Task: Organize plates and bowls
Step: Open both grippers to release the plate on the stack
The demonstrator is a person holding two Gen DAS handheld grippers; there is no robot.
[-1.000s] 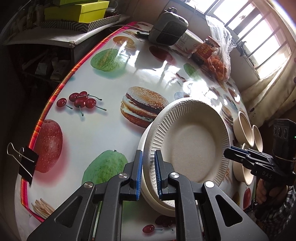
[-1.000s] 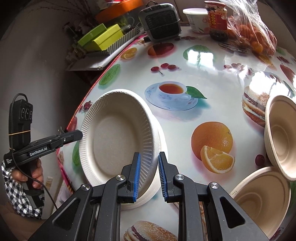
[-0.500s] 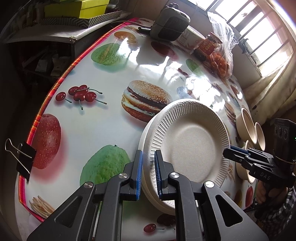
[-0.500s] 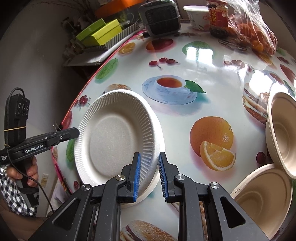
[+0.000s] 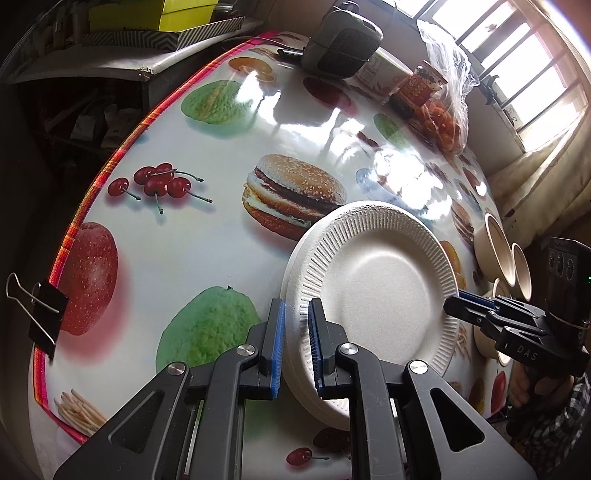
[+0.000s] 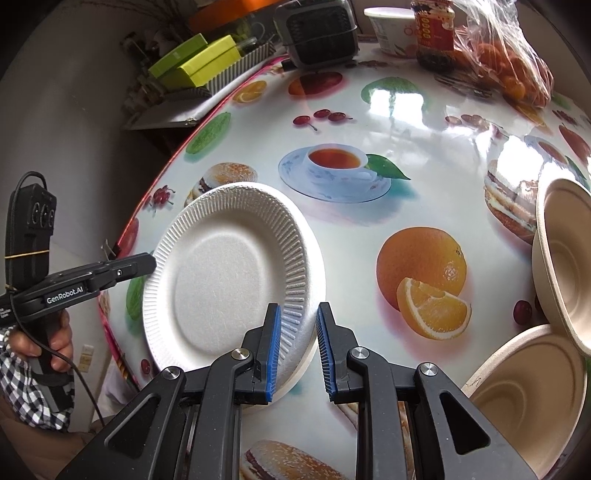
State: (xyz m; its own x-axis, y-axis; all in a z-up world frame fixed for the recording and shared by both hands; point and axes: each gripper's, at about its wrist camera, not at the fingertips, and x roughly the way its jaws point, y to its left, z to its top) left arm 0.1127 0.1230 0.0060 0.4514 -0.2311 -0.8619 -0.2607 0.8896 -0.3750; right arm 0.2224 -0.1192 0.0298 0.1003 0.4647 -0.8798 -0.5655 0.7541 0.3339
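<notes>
Here, blue-padded fingers (image 5: 277, 343) of the left gripper (image 5: 295, 345) set a narrow gap apart, straddling the near rim of the paper plate stack (image 5: 373, 295); contact between pads and rim not clear, so clamped or merely around it cannot be told. Opposite, right gripper (image 6: 295, 350) parted wider, its left pad (image 6: 274, 354) against the ribbed rim, its right pad clear of the plates on the outside, jaws not closed. Seen from the left wrist, right gripper (image 5: 458, 301) reaching the far edge of the stack.

Top plate white, round, matte and slightly fibrous, with a flat centre and a fluted, radially ribbed border. Beneath it, at least 1 more plate, its smooth edge showing along the lower side. Stack lying on the glossy tablecloth (image 6: 424, 122) printed with burgers, cherries, an orange and a teacup, close to the table's edge.

Further right, 2 beige bowls (image 6: 561, 266) just beside each other, well apart from the plates. At the far end, a dark heater (image 6: 317, 33), a jar (image 6: 434, 33) and a bag of oranges (image 6: 513, 62).
</notes>
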